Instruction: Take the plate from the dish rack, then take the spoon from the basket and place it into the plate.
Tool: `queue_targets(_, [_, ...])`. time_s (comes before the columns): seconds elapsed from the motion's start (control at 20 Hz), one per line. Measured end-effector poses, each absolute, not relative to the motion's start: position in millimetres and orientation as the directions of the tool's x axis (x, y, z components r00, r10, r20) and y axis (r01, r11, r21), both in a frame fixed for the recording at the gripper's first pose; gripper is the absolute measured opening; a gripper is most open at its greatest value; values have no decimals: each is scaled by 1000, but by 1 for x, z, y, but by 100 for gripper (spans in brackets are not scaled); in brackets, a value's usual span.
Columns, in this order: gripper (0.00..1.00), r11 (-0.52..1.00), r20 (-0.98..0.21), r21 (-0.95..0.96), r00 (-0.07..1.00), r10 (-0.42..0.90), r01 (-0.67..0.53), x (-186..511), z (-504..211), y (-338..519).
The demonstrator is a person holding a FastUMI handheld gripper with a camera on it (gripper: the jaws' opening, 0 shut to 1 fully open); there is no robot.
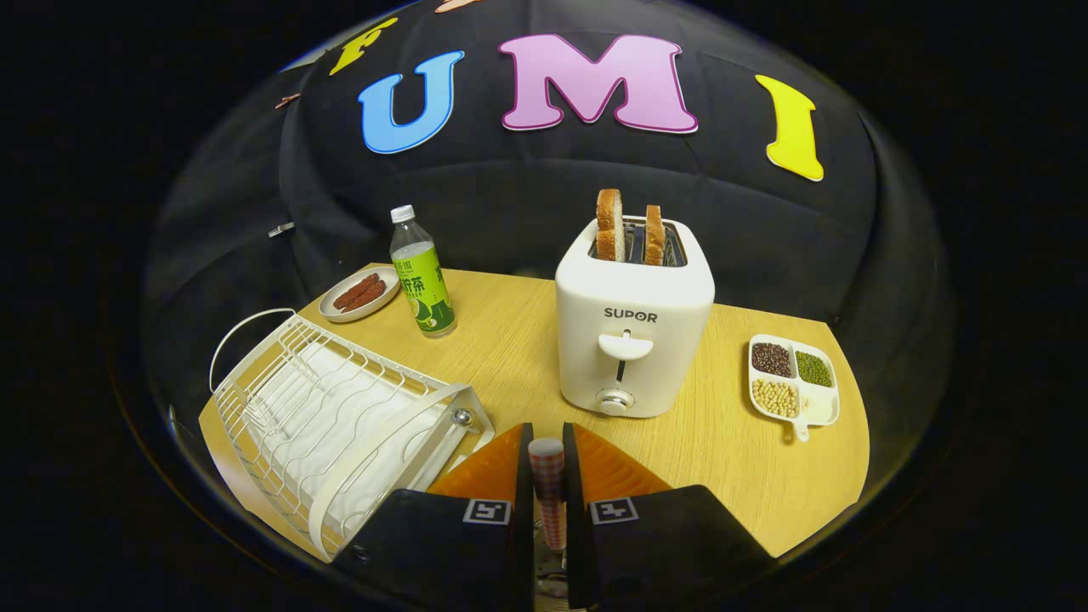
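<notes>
Gripper (546,476): fingers closed on the spoon (548,489), gripping its checked-pattern handle, which stands upright between them; bowl end hidden. Square printed markers on both finger bases.

Dish rack (340,416): white wire, curved slots, flat band handle with metal knob, just beside the fingers on the left; white tray beneath.

Toaster (633,327): glossy white, rounded box, "SUPOR" in dark capitals, lever and dial; two bread slices (629,228) standing in its slots, just ahead of the fingers.

Bottle (422,272): clear plastic, white cap, green label, beyond the rack.

Small plate (359,293): round, holding sausages.

Divided dish (794,381): white, beans in three compartments, right of toaster.

Table (748,476): light wood grain.
</notes>
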State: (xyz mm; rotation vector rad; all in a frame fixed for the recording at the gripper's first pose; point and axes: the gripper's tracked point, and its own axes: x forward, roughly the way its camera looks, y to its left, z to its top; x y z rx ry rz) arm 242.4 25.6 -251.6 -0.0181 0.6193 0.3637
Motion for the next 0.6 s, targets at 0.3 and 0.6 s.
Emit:
queue_targets(0.3, [11,937,-549,32,777,308,-349,237,-231,16])
queue_targets(0.6, [11,948,-457,-7,845,279,-317,238,-160,8])
